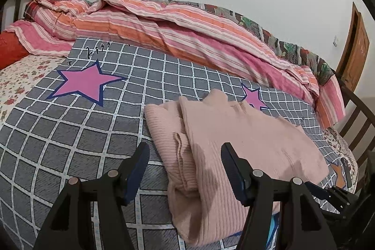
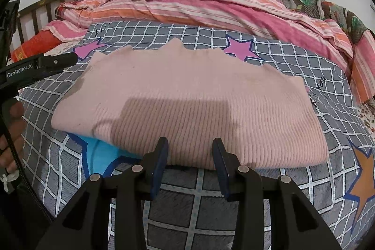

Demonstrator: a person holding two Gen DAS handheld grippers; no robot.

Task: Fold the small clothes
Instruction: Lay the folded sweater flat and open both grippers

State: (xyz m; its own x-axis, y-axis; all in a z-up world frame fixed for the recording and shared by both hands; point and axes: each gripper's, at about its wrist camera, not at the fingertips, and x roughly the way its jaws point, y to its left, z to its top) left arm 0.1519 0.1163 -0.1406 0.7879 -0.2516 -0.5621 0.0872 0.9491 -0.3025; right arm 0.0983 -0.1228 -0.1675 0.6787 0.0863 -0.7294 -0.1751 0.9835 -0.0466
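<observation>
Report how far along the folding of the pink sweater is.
Done: the pink ribbed sweater lies folded into a compact rectangle on the grey checked bedspread, with layers stacked at its left edge.
In hand: nothing; the left gripper and right gripper both stand open, empty.
Left: perhaps one last fold or tidying. No other garments are visible.

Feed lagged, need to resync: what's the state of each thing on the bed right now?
Sweater: folded, flat on the blanket, not gripped.
Left claw: open, empty, over the sweater's edge.
Right claw: open, empty, at the sweater's near edge.
Quilt: bunched along the wall.
Door: ajar.
</observation>
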